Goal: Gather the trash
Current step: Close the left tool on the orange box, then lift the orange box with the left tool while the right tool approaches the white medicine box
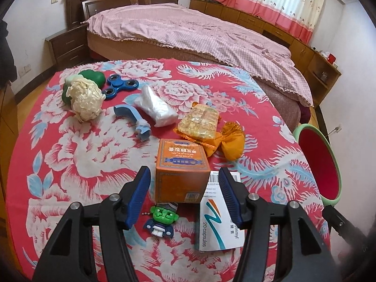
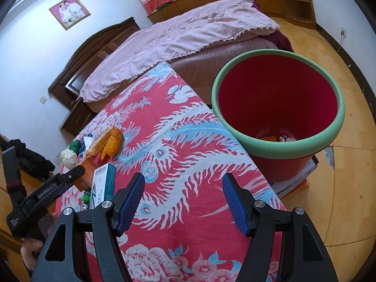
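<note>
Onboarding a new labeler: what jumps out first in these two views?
The loud red floral tablecloth fills the left wrist view, with clutter on it: an orange box just ahead of the open left gripper, and a crumpled paper wad far left. In the right wrist view, a red bin with a green rim stands beside the table, just beyond the open right gripper.

On the desk (image 1: 70,159) there are two boxes: one orange box (image 1: 182,169) and one white box (image 1: 218,221). There is one spinner (image 1: 122,85), one paper ball (image 1: 85,98), one plastic bag (image 1: 156,108), one snack pack (image 1: 199,122), one orange pouch (image 1: 231,144), one blue piece (image 1: 134,119) and one green figure (image 1: 162,221). Beside the desk stands one bin (image 2: 329,138).
</note>
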### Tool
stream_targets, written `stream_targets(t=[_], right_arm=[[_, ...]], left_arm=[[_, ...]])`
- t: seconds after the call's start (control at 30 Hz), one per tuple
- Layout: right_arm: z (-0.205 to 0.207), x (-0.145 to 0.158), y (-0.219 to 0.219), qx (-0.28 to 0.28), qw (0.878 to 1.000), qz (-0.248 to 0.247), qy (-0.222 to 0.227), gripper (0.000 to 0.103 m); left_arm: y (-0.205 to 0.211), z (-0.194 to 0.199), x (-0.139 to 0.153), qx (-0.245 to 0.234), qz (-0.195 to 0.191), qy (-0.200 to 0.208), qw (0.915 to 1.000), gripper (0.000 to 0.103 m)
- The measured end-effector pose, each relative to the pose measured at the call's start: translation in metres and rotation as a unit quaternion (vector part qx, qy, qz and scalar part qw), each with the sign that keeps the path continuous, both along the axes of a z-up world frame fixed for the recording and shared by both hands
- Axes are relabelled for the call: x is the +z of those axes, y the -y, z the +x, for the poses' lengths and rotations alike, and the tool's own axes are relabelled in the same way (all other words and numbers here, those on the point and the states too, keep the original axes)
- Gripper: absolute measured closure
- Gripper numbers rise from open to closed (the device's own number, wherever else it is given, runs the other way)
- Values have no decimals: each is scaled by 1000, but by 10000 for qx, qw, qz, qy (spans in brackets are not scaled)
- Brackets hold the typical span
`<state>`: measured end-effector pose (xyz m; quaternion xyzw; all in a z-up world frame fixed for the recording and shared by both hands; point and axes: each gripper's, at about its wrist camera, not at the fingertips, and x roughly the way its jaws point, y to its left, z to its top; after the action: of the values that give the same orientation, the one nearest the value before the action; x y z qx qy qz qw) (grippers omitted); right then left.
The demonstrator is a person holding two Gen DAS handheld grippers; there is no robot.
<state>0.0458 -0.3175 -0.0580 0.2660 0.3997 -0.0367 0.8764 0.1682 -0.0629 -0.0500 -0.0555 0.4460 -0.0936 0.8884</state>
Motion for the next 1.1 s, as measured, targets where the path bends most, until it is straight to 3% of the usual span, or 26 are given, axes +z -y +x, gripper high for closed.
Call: stream_targets(t=[0.17, 0.27, 0.7, 1.1], right_arm=[[0, 0, -1, -3, 10000, -2, -11, 33], [0, -1, -2, -5, 10000, 6, -12, 33], [4, 8, -19, 216, 9997, -127, 23, 33], [27, 15, -77, 947, 9948, -378, 12, 33]], left_arm=[[-2, 3, -2, 21, -32, 39, 10000, 43], [-4, 3, -4, 21, -85, 45, 10000, 54], [-33, -14, 20, 238, -504, 470, 9973, 56], [-80, -46, 30, 684, -412, 622, 9949, 56]])
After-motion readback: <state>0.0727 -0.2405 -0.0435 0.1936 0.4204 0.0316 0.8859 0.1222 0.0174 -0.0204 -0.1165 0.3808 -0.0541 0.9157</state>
